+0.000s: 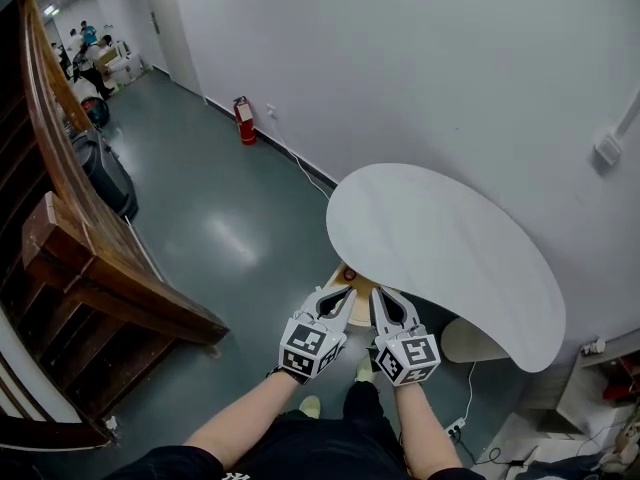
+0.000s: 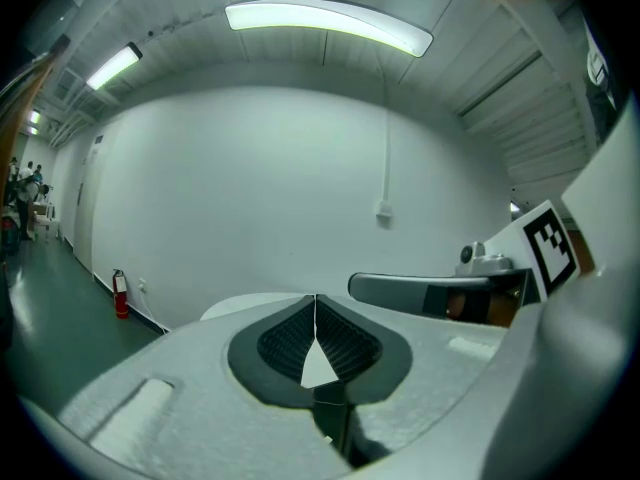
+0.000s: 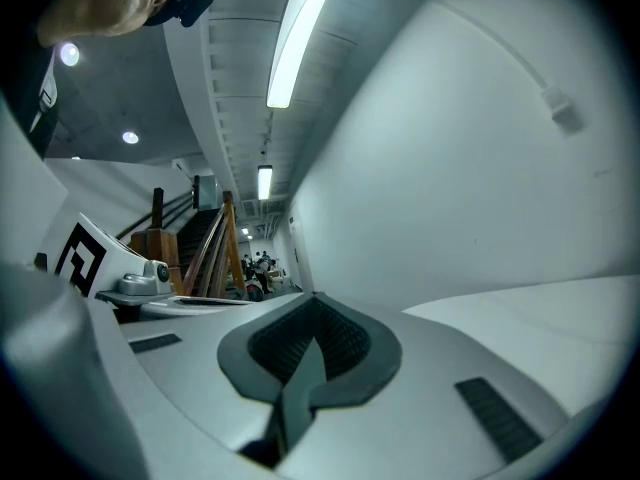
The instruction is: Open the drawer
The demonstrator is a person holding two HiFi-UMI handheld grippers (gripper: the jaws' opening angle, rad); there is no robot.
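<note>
Nearest the head camera, two bare forearms reach forward, each carrying a gripper topped with its marker cube. The left gripper (image 1: 336, 301) has its jaws clenched, pads meeting along a thin seam with nothing between them, as the left gripper view (image 2: 316, 320) shows. The right gripper (image 1: 389, 306) is likewise closed and empty; in its own view (image 3: 312, 320) the ribbed pads meet at the tips. The two hang side by side, close together, not touching anything.

Just past their tips, the light wooden drawer (image 1: 355, 280) shows beneath the near edge of the surface (image 1: 440, 243), a white kidney-shaped tabletop standing against the white wall (image 1: 420, 78). A small round knob (image 1: 349, 273) sits on the wood. Neither gripper is on it.

Beyond, the green floor (image 1: 225, 233) runs down a corridor. A wooden stair railing (image 1: 95, 263) lines its left side, a red fire extinguisher (image 1: 244, 121) stands at the wall's foot, and people (image 1: 90, 53) are gathered at the far end.
</note>
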